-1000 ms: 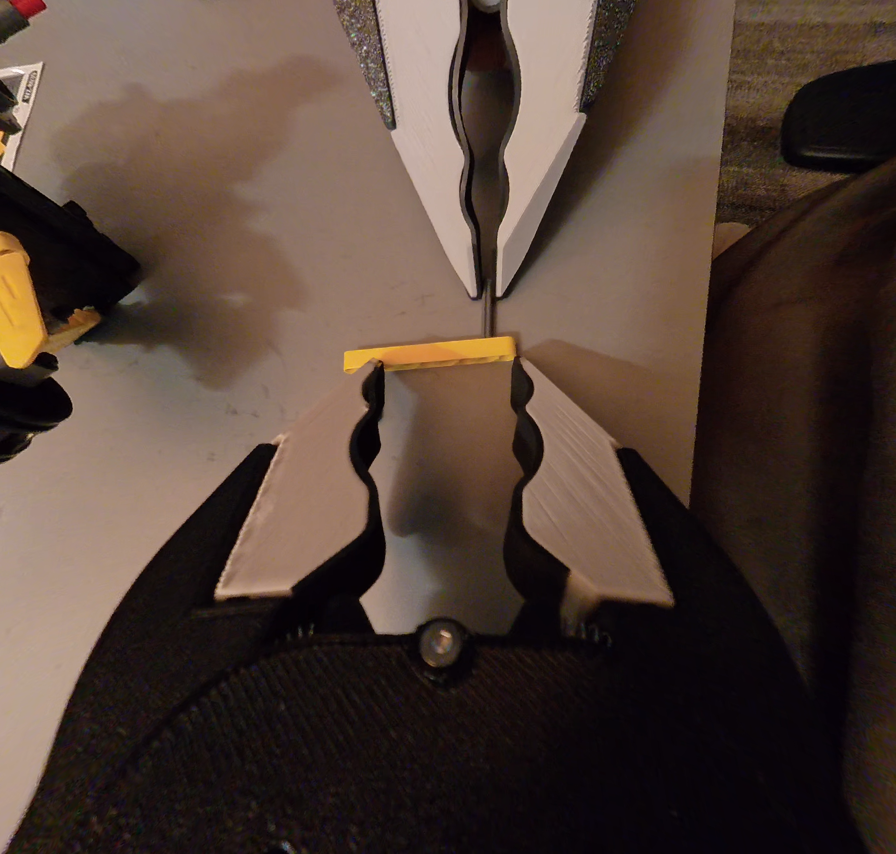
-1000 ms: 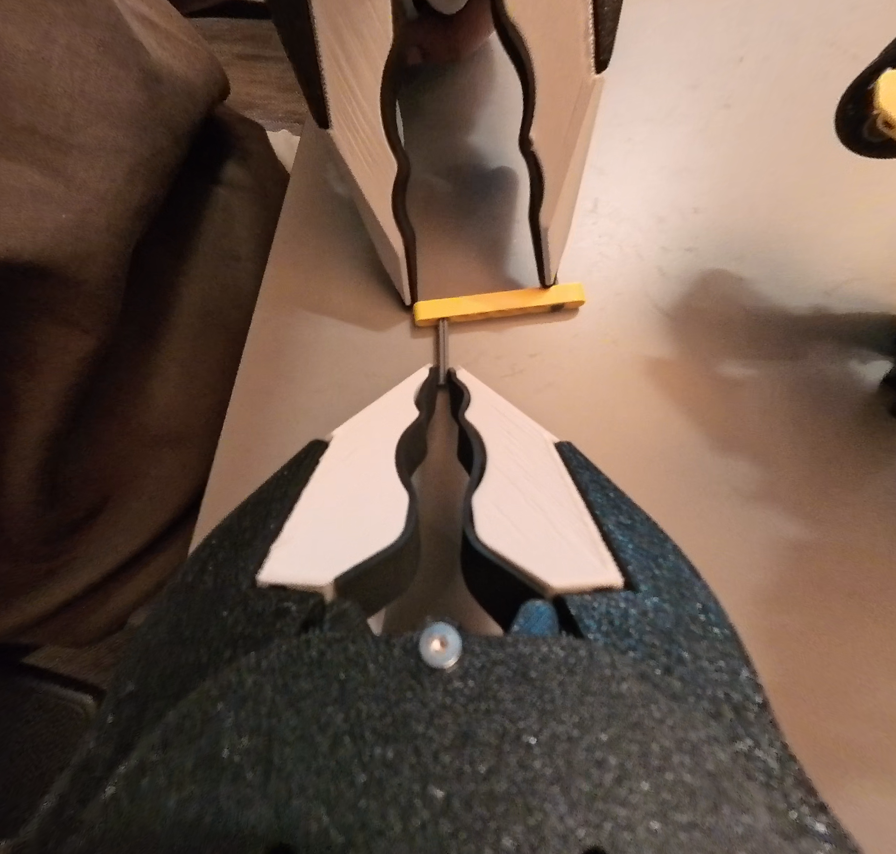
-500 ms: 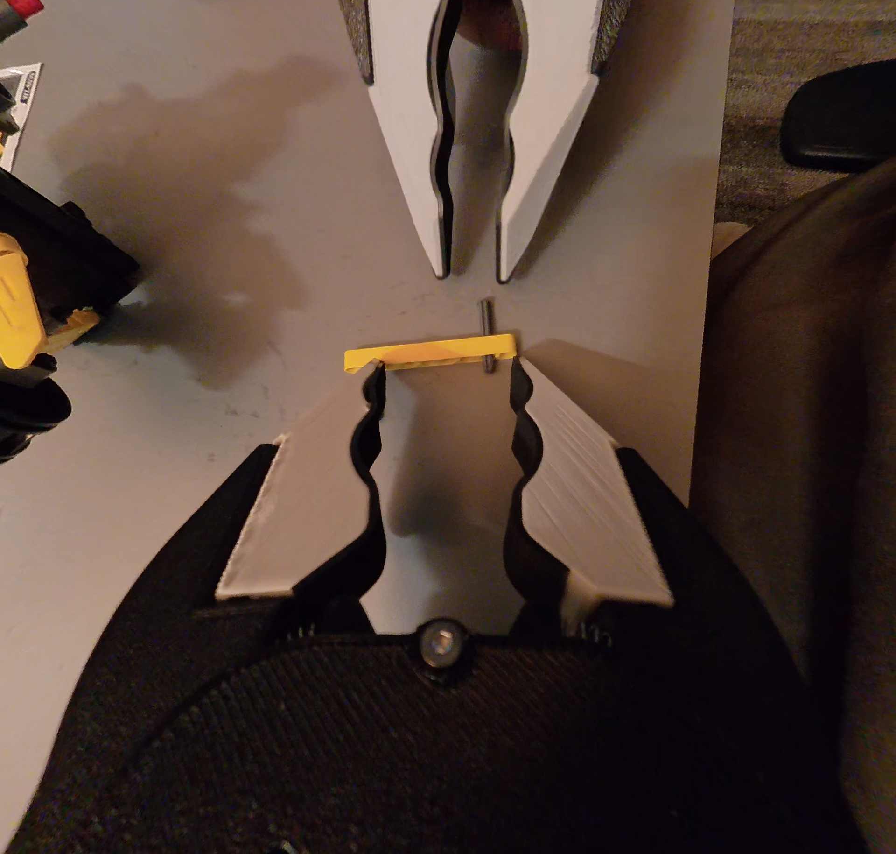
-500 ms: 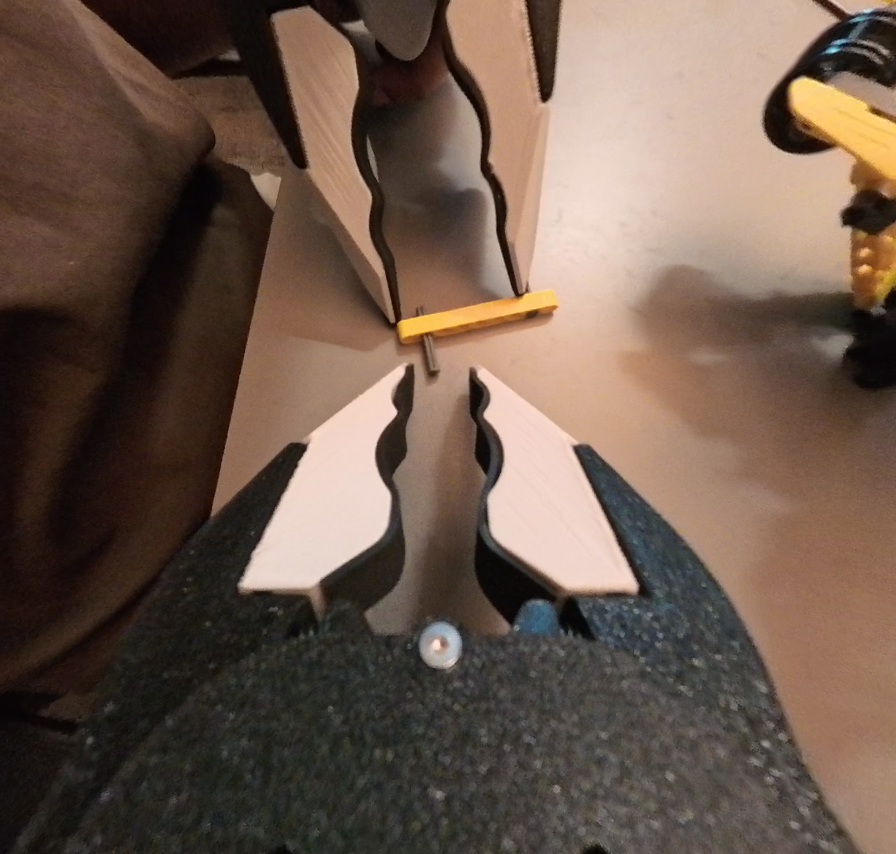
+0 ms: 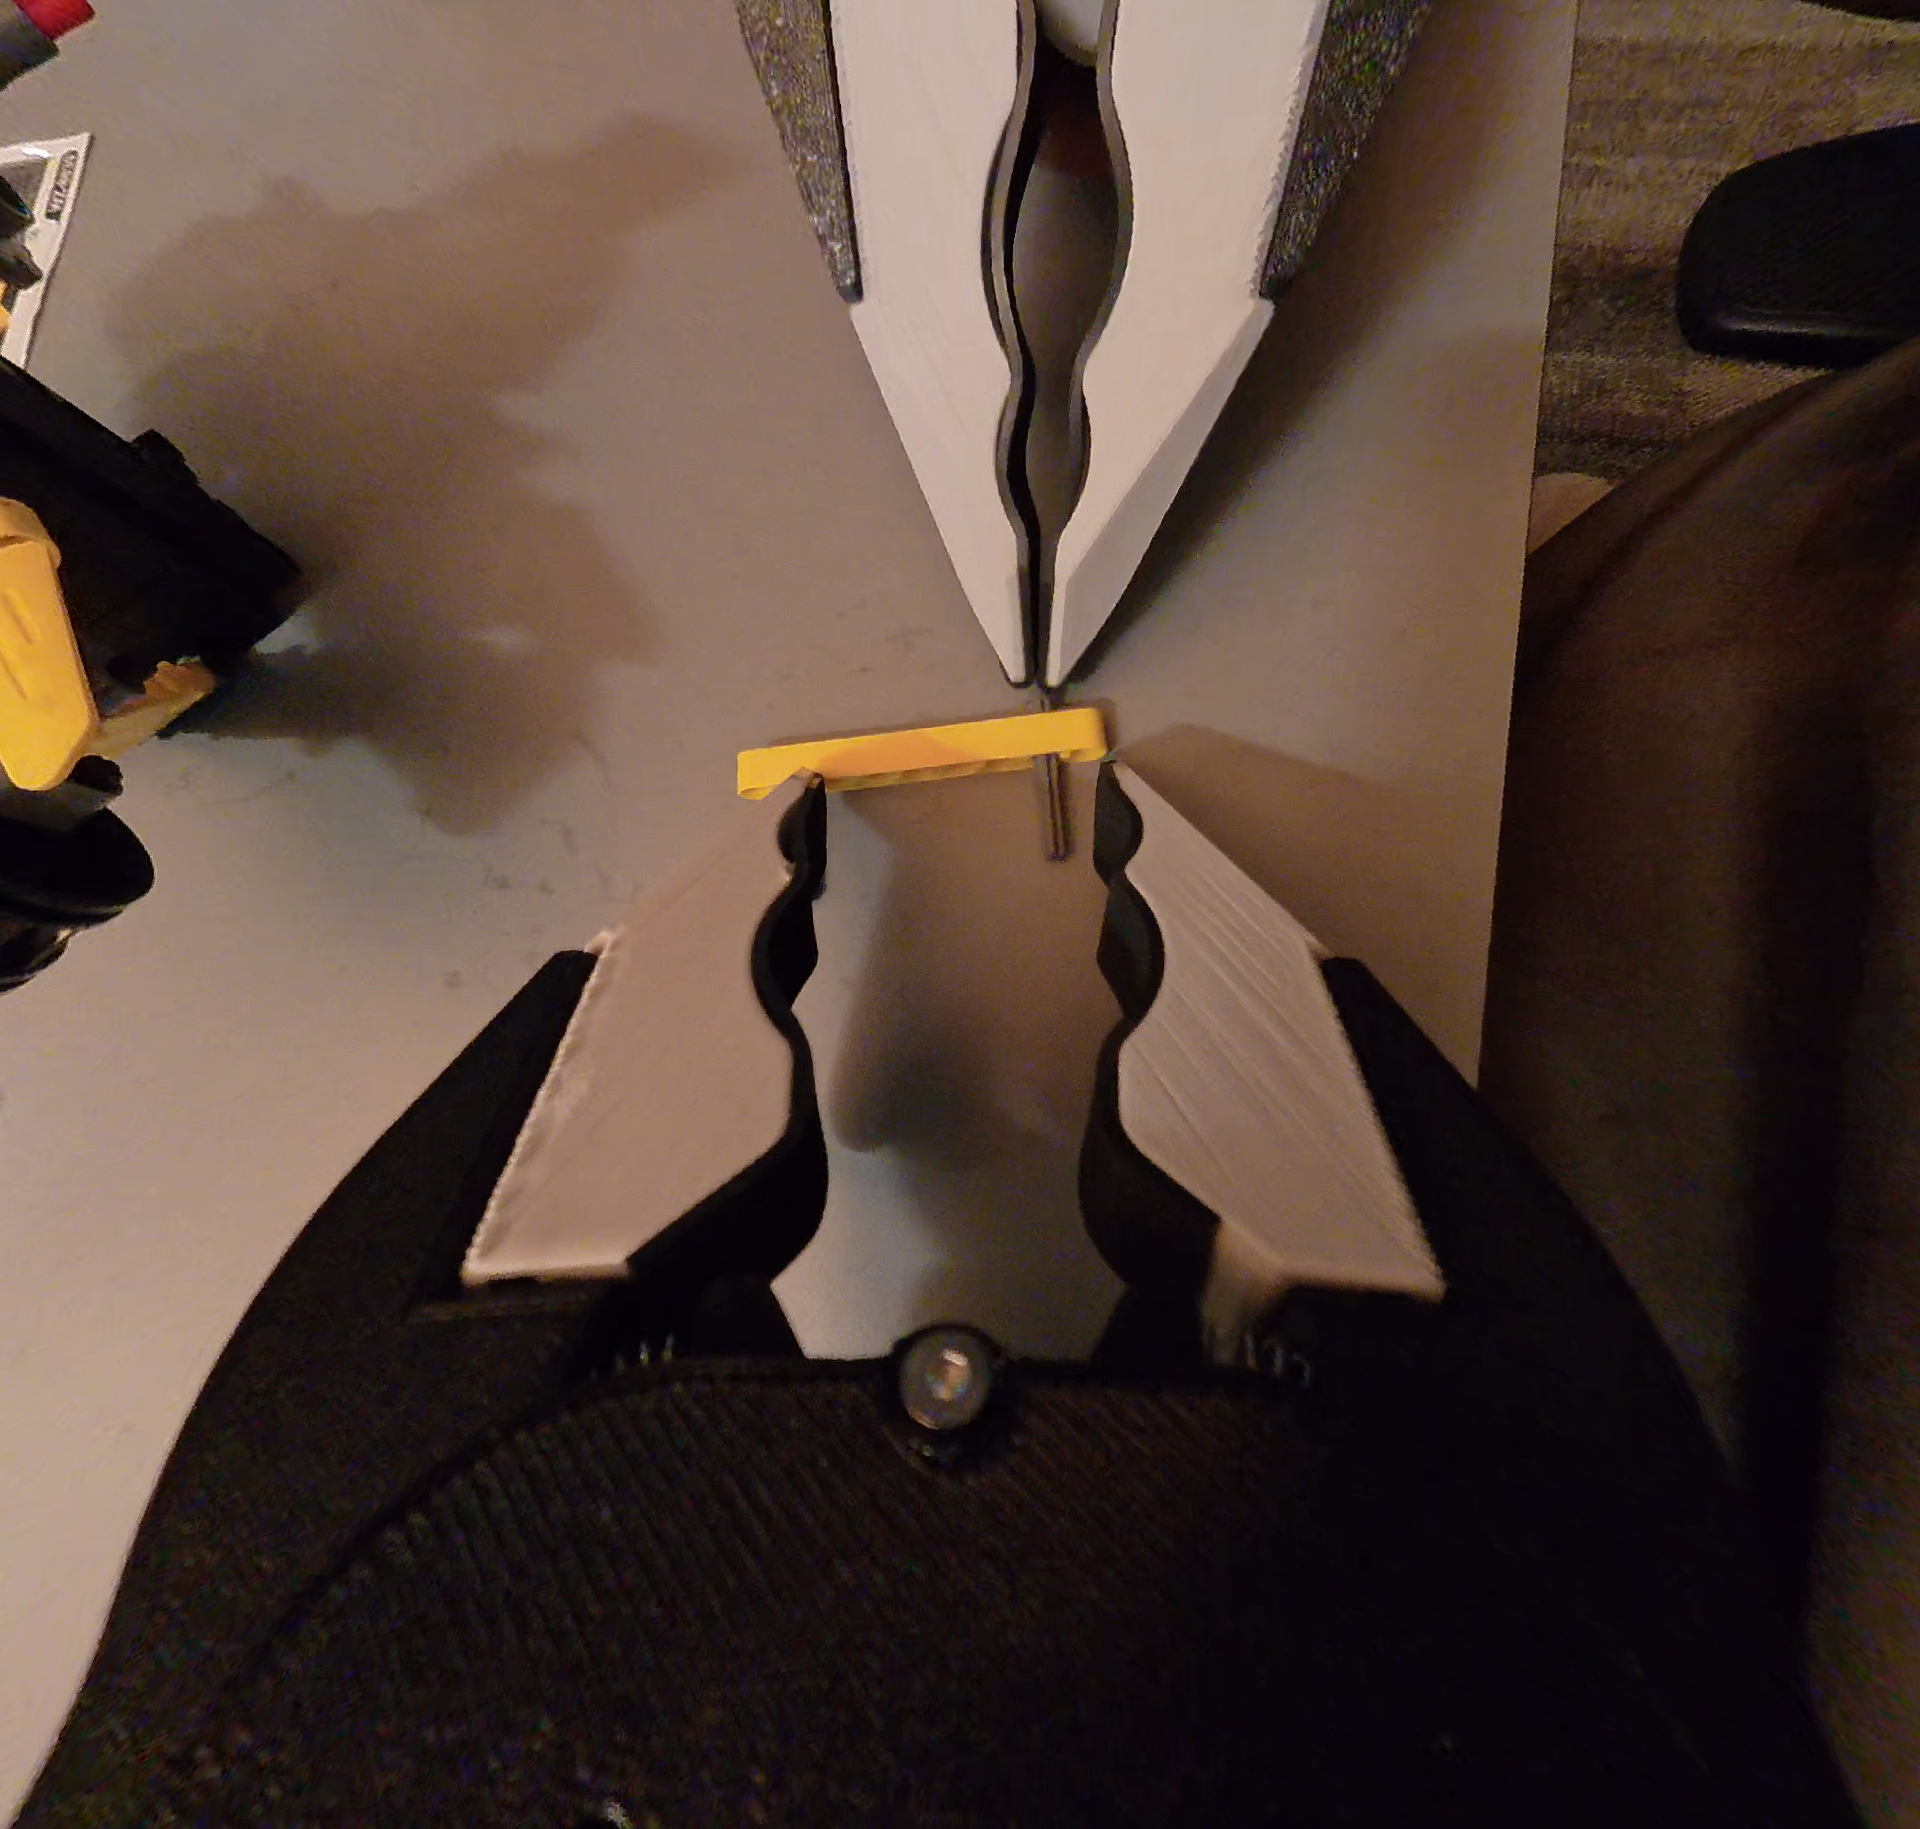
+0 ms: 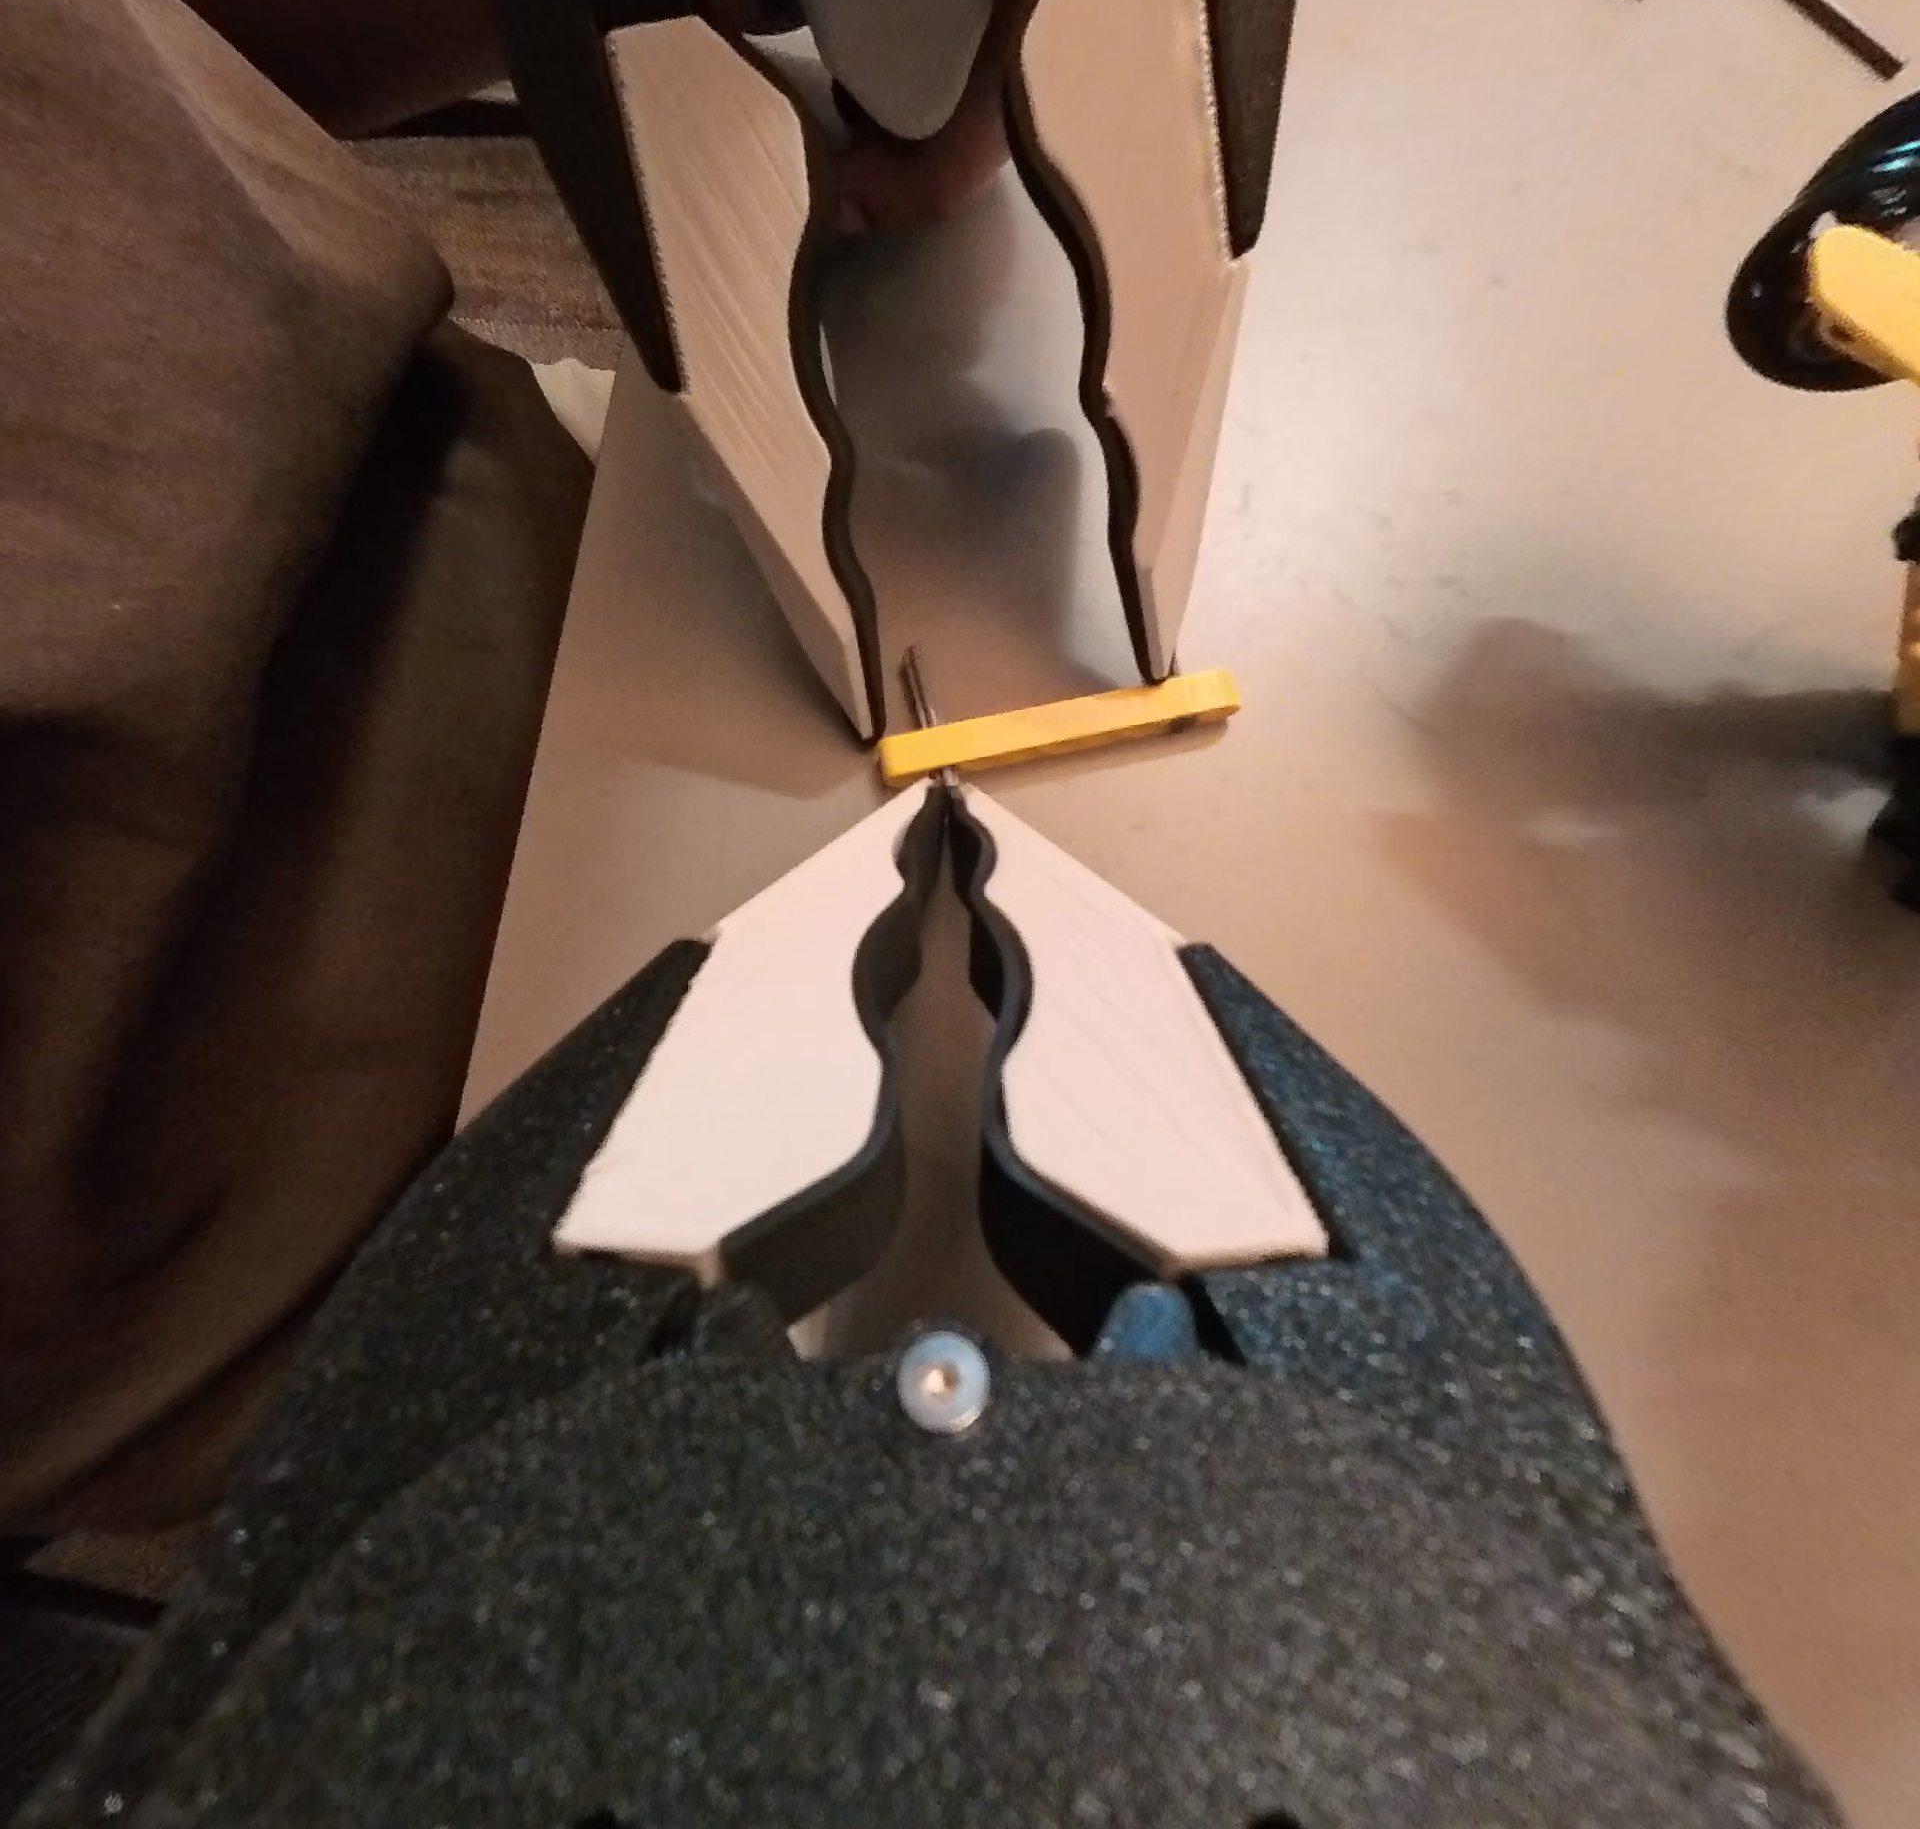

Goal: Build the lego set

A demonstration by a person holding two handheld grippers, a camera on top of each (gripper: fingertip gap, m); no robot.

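Left wrist view puts your left gripper point(image 5: 961, 792) low over the grey table point(image 5: 416, 948), fingers spread wide, with the thin yellow bar point(image 5: 920, 745) lying straight across its two tips. You can see each fingertip point(image 5: 805, 803) touching the bar near one end, so the bar spans the gap rather than being pinched along its length. Facing it from the far side, your right gripper point(image 5: 1039, 673) comes in with its fingers pressed together, and its tips meet the bar at the bar's right end. A slim dark pin point(image 5: 1055, 808) pokes through that end of the bar and sticks out toward your left gripper's right finger, just inside it.

Right wrist view confirms it: your right gripper point(image 6: 943, 787) is pinched onto the pin point(image 6: 914, 704), right at the yellow bar point(image 6: 1060, 725), and the pin's far end shows beyond the bar beside the left gripper point(image 6: 1013, 693). Off to your left gripper's left sits a black-and-yellow assembly point(image 5: 62, 678), well apart. On its right, past the table edge, brown fabric point(image 5: 1714, 844) fills the side.
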